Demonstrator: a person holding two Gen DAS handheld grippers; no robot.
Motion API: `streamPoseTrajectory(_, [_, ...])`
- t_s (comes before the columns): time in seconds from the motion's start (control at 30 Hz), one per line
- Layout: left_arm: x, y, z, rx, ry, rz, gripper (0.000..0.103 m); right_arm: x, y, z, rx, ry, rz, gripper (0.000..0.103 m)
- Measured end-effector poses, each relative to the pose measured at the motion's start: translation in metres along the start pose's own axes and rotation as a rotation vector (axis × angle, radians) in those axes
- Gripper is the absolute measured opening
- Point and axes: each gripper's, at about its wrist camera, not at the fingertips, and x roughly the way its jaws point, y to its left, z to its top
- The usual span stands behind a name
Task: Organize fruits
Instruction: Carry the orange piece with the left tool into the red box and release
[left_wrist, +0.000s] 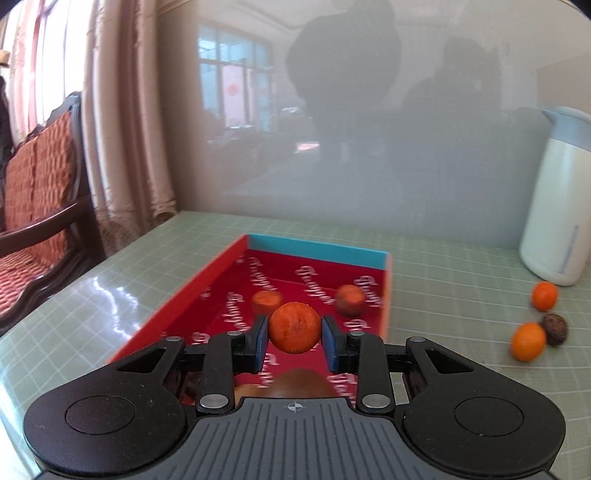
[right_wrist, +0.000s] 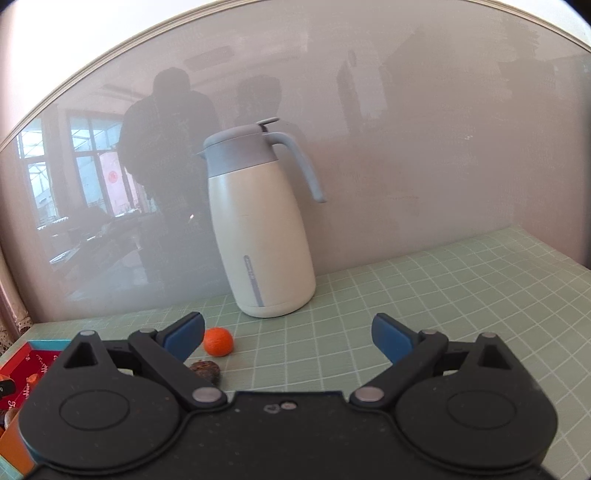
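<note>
My left gripper is shut on a round orange fruit and holds it above a red box with a blue far wall. Two brownish-orange fruits lie in the box. On the table right of the box lie two small oranges and a dark walnut. My right gripper is open and empty above the table. One orange and the walnut sit just beyond its left finger. The box corner shows at the left edge.
A white thermos jug with a grey lid and handle stands at the back against a glossy wall panel; it also shows in the left wrist view. A wooden chair with a red cushion stands left of the table. The table carries a green grid mat.
</note>
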Motion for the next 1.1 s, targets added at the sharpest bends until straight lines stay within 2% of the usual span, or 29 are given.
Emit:
streamPoseTrajectory(0.3, [0.031, 0.036, -0.006, -0.092, 0.094, 0.015, 0.031, 0.007, 0.029, -0.002, -0.022, 0.013, 0.039, 0.097])
streamPoseTrajectory(0.57, [0.038, 0.045, -0.008, -0.100, 0.117, 0.035, 0.031, 0.011, 0.050, -0.003, -0.053, 0.016, 0.066, 0.097])
streamPoseTrajectory(0.83, [0.035, 0.049, -0.007, -0.125, 0.123, 0.052, 0.032, 0.009, 0.051, -0.005, -0.056, 0.014, 0.058, 0.097])
streamPoseTrajectory(0.87, [0.035, 0.049, -0.007, -0.131, 0.123, 0.056, 0.036, 0.008, 0.050, -0.005, -0.055, 0.013, 0.053, 0.097])
streamPoseTrajectory(0.93, [0.033, 0.050, -0.007, -0.141, 0.117, 0.077, 0.062, 0.008, 0.047, -0.005, -0.052, 0.013, 0.045, 0.097])
streamPoseTrajectory(0.97, [0.031, 0.049, -0.007, -0.142, 0.107, 0.104, 0.083, 0.008, 0.046, -0.005, -0.051, 0.013, 0.041, 0.097])
streamPoseTrajectory(1.1, [0.024, 0.047, -0.005, -0.127, 0.074, 0.101, 0.086, 0.005, 0.042, -0.004, -0.051, 0.006, 0.026, 0.097])
